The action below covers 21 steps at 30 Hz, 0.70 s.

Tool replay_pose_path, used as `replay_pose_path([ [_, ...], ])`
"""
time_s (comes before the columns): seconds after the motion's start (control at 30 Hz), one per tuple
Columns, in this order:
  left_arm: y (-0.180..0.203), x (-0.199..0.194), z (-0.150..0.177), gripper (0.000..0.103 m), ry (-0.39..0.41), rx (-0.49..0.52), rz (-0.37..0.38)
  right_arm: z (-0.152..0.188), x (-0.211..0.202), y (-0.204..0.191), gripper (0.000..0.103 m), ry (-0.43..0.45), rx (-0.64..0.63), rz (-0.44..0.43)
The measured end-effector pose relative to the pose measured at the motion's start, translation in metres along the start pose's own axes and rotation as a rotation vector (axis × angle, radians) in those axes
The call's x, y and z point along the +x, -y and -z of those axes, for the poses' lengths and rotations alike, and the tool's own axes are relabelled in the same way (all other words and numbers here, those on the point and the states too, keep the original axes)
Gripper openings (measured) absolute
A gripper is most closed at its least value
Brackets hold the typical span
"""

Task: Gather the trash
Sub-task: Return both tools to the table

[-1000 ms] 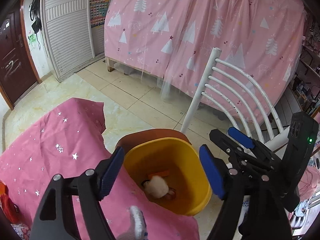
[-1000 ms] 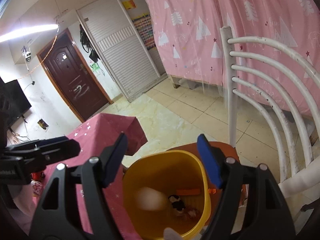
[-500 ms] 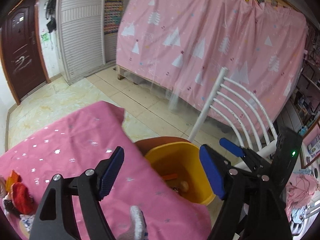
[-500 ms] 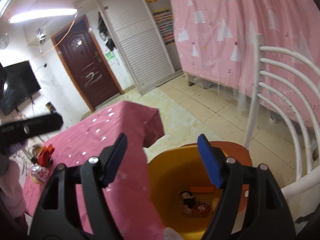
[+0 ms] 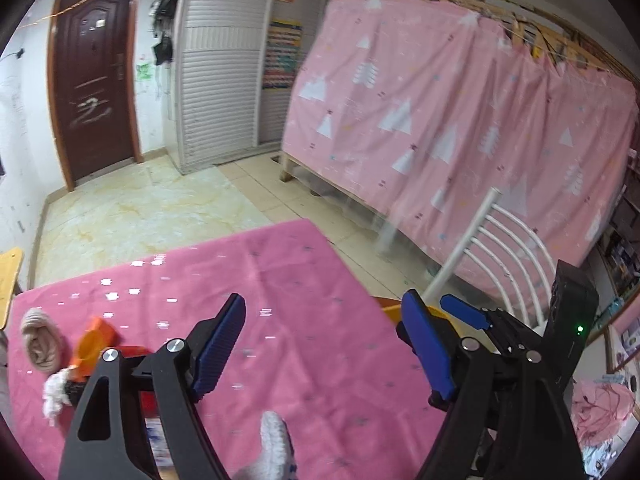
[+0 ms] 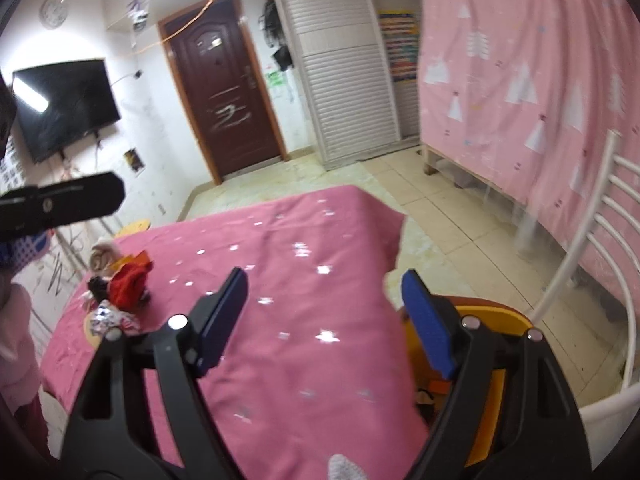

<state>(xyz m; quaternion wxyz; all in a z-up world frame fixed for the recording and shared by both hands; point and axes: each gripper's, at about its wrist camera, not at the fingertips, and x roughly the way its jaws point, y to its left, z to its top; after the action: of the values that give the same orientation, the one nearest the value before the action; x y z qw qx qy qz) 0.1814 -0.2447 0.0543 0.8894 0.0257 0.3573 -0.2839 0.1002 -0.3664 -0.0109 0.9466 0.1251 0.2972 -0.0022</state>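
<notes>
**Over the pink table: risks in reaching the leftover trash**

Both tools, left tool (image 5: 322,350) and right tool (image 6: 324,322), have just been opening; the jaws stand spread, nothing between them. Remaining trash (image 6: 120,288) sits clustered at the table's (image 6: 280,280) far corner, well apart from the yellow bin (image 6: 496,320). Mixed scraps could snag the cloth, or one pinch may drag neighbours off the edge.

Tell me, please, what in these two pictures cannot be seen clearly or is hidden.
- Yellow plastic bin, right wrist view: the right tongs cover most of its inside; contents unclear.
- Same bin, left wrist view: only a rim sliver shows.
- Heap of small trash on the pink starred tablecloth: too small and blurred to identify pieces.
</notes>
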Motion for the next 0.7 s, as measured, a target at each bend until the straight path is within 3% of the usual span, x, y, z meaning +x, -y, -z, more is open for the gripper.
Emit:
replay_pose_path([
  [0.4,-0.125,-0.033,0.008,0.074,0.019,-0.102,-0.174,-0.007,0.051,-0.104,0.079,-0.087,-0.150,-0.117],
  [0.7,-0.200,-0.036,0.011,0.075,-0.010,-0.132,-0.300,-0.003,0.077,-0.151,0.083,-0.148,-0.218,-0.171],
])
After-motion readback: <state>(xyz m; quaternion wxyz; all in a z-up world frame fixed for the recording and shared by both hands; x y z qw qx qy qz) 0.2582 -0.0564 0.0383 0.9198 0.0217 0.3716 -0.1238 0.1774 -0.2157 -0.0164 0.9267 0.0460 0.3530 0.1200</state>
